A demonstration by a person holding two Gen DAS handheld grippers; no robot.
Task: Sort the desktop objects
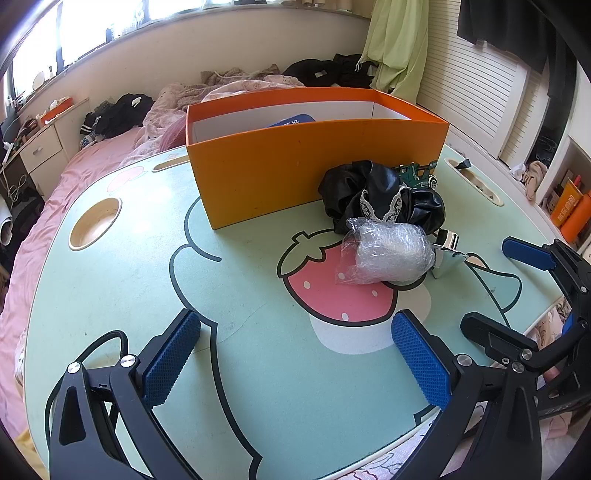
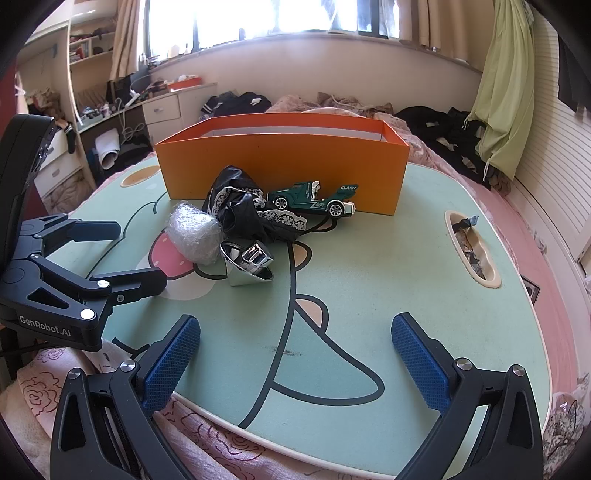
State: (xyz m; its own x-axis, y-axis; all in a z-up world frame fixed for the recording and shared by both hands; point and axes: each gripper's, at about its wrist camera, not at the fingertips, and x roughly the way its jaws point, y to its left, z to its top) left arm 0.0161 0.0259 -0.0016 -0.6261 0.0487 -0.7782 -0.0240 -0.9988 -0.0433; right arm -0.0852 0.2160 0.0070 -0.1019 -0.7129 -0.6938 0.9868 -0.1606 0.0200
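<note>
While both hand-held grippers (image 1: 295,354) (image 2: 295,358) gape empty, black cloth (image 2: 240,210) crowds the toy car (image 2: 314,199).

Daylight strong from window (image 2: 258,18) behind bed; panes blown out white on my right wrist feed, same along top left of left wrist feed. Table (image 1: 295,369) evenly lit, shadows soft and short. I see glare on chrome cone (image 2: 245,266) and bubble-wrapped bundle (image 1: 391,254). Centre sharp. Heavy fisheye bending: orange box (image 1: 295,173) walls curve, black vignette fills corners, slight softness at edges.
</note>
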